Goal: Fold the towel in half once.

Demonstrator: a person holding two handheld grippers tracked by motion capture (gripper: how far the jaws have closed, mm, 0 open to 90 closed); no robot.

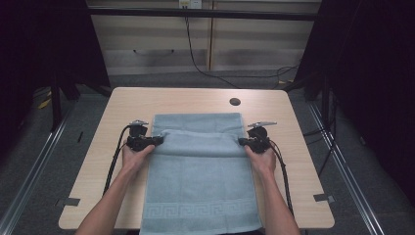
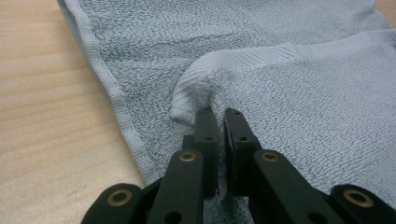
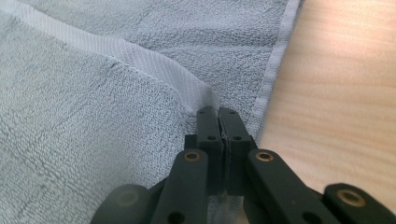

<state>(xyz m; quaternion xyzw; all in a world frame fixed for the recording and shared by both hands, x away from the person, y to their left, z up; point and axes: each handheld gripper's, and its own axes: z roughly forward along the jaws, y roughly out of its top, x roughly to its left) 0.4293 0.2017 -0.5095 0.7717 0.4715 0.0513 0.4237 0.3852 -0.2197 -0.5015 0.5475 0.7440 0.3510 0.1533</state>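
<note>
A: Which step are we in? We have a pale blue-grey terry towel (image 1: 200,181) lying flat on the light wooden table (image 1: 98,161), and we are folding it. Our left claw (image 1: 157,140) is clamped on one corner, our right claw (image 1: 243,141) on the other; both sets of jaws are pinched tight on cloth.

B: Between the claws, the lifted hem (image 1: 200,135) lies over the towel's middle. Next, we judge, both claws must travel together, level, to lay the edges square.

A: Anything in the way? Beyond the claws sits a small dark hole (image 1: 235,102) in the tabletop, well apart. Each claw's cable (image 1: 115,159) trails back beside the towel.
</note>
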